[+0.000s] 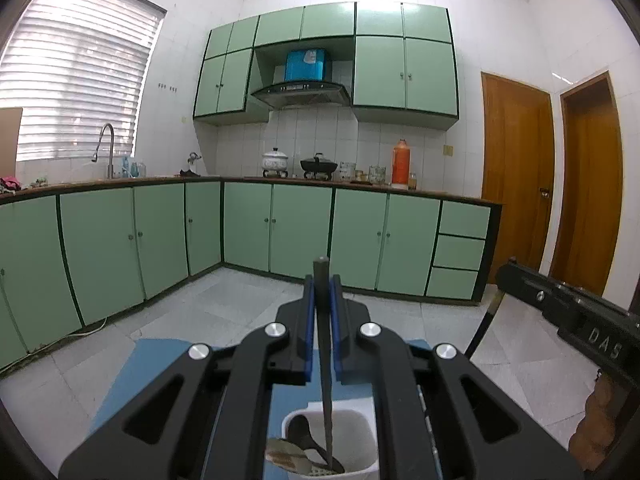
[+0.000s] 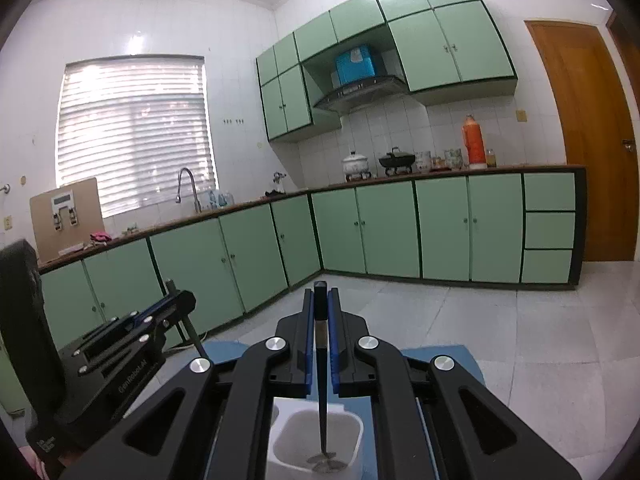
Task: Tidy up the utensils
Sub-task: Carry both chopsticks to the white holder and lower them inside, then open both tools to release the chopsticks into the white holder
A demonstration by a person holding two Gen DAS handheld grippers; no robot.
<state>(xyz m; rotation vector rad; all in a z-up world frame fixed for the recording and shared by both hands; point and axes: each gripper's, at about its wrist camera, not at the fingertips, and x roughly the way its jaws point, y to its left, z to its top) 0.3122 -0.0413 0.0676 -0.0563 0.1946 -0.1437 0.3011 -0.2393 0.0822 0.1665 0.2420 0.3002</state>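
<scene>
Left gripper: clenched on the dark handle of a utensil, blue pads pressed against both sides of the handle. Handle top protruding above the fingertips; shaft hanging down between the black linkage arms into a white holder. Lower end inside the left compartment of the holder, among other utensils already lying there: one dark spoon-like piece, one flat pale piece. Exact type of the held utensil not discernible.

Right gripper: clenched on the dark handle of a second utensil, pads tight on both sides. Shaft hanging nearly upright into the right compartment of the same white holder. Metal working end low in that compartment, near the bottom; contact with the bottom not confirmable. No other utensils visible in this compartment.

Holder placed on a blue mat, mat on a pale tiled floor.

Grippers side by side, apart, each visible in the other's wrist view.

Background: green cabinets, counter with faucet, two pots, orange flask, wooden doors, window blind.
</scene>
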